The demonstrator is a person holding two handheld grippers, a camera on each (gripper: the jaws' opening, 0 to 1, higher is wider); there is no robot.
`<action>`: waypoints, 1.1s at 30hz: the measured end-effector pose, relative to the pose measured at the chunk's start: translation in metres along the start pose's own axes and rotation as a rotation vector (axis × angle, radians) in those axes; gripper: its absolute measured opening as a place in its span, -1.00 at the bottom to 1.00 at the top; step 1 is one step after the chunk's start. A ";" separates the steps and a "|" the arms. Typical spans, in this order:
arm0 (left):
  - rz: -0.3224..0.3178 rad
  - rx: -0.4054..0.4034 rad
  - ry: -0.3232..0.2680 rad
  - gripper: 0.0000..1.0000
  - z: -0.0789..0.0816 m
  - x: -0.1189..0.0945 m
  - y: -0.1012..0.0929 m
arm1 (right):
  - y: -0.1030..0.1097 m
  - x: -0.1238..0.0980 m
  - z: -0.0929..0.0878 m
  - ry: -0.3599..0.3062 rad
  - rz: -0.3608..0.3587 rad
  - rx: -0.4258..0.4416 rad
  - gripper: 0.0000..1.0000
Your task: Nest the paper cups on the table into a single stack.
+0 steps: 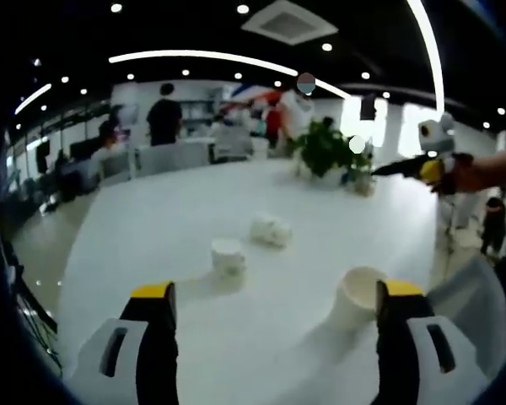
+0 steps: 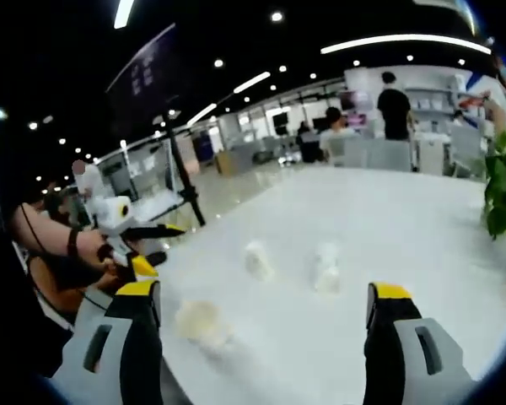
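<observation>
Three white paper cups stand apart on the white table (image 1: 152,228). One cup (image 1: 357,296) is upright with its mouth up, just inside my left gripper's right jaw. A second cup (image 1: 228,257) sits mid-table and a third cup (image 1: 271,229) lies farther back. My left gripper (image 1: 277,289) is open with nothing between its jaws. My right gripper (image 1: 381,170) hangs above the table's right side, held by a hand. In the right gripper view, blurred, the near cup (image 2: 201,321) and two farther cups (image 2: 257,260) (image 2: 326,267) lie ahead of the open right gripper (image 2: 266,291). The left gripper (image 2: 164,240) comes in from the left.
A potted green plant (image 1: 325,148) stands at the table's far end, also at the edge of the right gripper view as a plant (image 2: 502,190). People and desks are in the background beyond the table. A tripod (image 2: 179,173) stands off the table's side.
</observation>
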State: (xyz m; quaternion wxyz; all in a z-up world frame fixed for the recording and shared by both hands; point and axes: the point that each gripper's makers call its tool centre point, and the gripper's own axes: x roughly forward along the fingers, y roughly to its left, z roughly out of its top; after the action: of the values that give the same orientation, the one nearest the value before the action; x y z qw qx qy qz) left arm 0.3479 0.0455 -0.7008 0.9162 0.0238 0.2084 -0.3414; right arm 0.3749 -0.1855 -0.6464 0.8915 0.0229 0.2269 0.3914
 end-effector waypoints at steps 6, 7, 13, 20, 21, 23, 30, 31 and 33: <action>-0.007 0.012 0.009 0.94 -0.003 0.001 -0.002 | -0.034 0.027 0.015 0.063 -0.039 -0.053 1.00; -0.007 0.011 0.010 0.94 -0.004 0.001 -0.002 | -0.038 0.032 0.016 0.070 -0.042 -0.056 1.00; -0.002 -0.001 0.020 0.91 -0.006 0.001 0.000 | -0.062 0.064 0.020 0.147 -0.035 -0.108 0.94; 0.008 -0.008 0.016 0.90 -0.005 0.004 0.003 | -0.082 0.095 0.010 0.226 -0.014 -0.120 0.88; 0.008 -0.006 0.019 0.90 -0.006 0.004 0.003 | -0.085 0.097 0.009 0.234 -0.020 -0.121 0.88; 0.010 -0.003 0.023 0.88 -0.006 0.006 0.003 | -0.089 0.104 0.008 0.233 -0.020 -0.122 0.87; 0.009 -0.012 0.023 0.85 -0.007 0.010 0.004 | -0.102 0.124 -0.012 0.279 -0.025 -0.066 0.84; 0.011 -0.010 0.018 0.85 -0.007 0.011 0.005 | -0.104 0.126 -0.016 0.293 -0.026 -0.063 0.84; 0.022 -0.009 0.015 0.85 -0.006 0.011 0.008 | -0.104 0.131 -0.021 0.309 -0.023 -0.064 0.83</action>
State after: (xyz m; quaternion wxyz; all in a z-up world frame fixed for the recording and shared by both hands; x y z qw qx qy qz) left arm 0.3586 0.0460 -0.7120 0.9184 0.0247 0.2164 -0.3303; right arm 0.5151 -0.1679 -0.7392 0.8507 -0.0682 0.3489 0.3872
